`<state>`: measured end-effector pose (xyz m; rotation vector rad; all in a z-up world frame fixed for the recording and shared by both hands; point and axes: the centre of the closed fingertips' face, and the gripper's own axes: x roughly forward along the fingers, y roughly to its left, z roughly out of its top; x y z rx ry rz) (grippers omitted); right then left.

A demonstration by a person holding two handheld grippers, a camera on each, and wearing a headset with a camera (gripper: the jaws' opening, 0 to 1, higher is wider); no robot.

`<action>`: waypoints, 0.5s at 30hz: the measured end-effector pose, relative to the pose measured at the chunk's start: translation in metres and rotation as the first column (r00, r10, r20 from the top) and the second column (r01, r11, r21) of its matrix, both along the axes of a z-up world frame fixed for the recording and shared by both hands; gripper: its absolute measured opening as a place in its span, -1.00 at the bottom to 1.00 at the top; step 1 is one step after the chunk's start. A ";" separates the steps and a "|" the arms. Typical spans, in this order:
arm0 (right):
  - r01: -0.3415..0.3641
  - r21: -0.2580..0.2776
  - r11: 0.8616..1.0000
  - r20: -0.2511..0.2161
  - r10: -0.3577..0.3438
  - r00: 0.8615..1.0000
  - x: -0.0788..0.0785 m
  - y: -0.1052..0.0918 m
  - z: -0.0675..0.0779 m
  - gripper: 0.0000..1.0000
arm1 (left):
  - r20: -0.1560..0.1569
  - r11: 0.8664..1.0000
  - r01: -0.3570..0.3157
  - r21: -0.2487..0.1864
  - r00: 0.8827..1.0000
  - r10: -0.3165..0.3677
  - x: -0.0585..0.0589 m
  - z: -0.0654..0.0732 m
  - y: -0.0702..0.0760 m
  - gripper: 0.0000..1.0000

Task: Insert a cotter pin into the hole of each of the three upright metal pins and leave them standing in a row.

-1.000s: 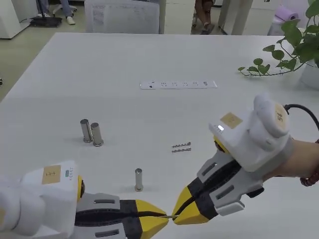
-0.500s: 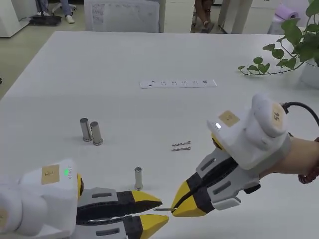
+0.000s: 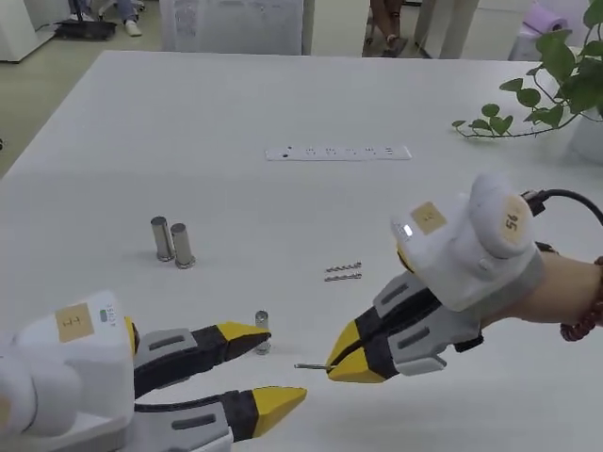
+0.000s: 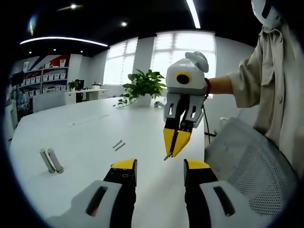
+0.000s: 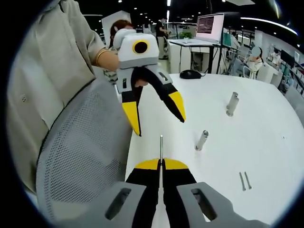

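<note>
Left gripper (image 3: 285, 364): jaws now spread apart, cotter pin (image 3: 309, 366) released | right gripper (image 3: 334, 367): jaws closed on the pin's end, low over the near counter (image 3: 283, 217) | nearest metal pin (image 3: 261, 318) stands just left, bare | judgement: hand-over complete, insertion comes next.

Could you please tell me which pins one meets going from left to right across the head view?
Pair of upright metal pins → lone upright metal pin → cotter pin held by the right tool → two loose cotter pins.
</note>
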<state>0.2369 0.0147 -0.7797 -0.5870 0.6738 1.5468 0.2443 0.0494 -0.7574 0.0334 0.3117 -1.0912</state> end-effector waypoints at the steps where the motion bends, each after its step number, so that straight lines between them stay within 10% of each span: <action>1: 0.002 -0.001 1.000 0.003 -0.002 1.000 0.001 0.000 0.000 -0.97 | 0.005 1.000 -0.008 0.002 1.000 0.008 0.002 -0.001 0.002 -0.22; 15: 0.037 -0.029 0.999 0.070 -0.035 0.997 0.029 0.001 -0.007 -0.97 | 0.009 0.993 -0.114 0.014 0.993 0.114 0.026 -0.015 0.018 -0.22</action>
